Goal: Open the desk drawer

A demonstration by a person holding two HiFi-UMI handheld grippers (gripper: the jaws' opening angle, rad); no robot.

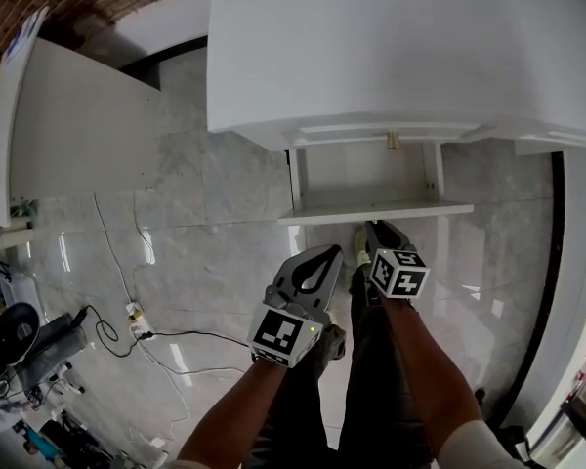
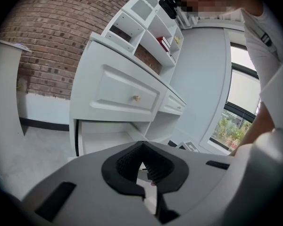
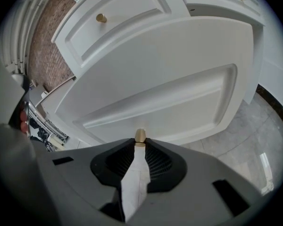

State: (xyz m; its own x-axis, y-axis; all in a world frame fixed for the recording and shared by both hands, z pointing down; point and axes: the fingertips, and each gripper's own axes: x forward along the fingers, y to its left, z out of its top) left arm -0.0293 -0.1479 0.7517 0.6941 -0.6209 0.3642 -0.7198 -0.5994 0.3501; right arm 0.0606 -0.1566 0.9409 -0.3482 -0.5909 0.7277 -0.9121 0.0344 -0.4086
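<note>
Gripping one brass knob (image 3: 140,135), the right gripper (image 3: 140,143) has its jaws clamped on it; the left gripper (image 2: 142,147) is closed on nothing.
Nearest me, the left gripper's jaws meet at the tips, clear of the desk (image 1: 371,47). Just past it, the right gripper's jaws pinch the knob on the lower drawer (image 3: 160,88), which stands pulled out from under the desk's front edge. Above sits a closed upper drawer (image 3: 127,32) with a second knob (image 3: 101,18): two drawers, two knobs.
</note>
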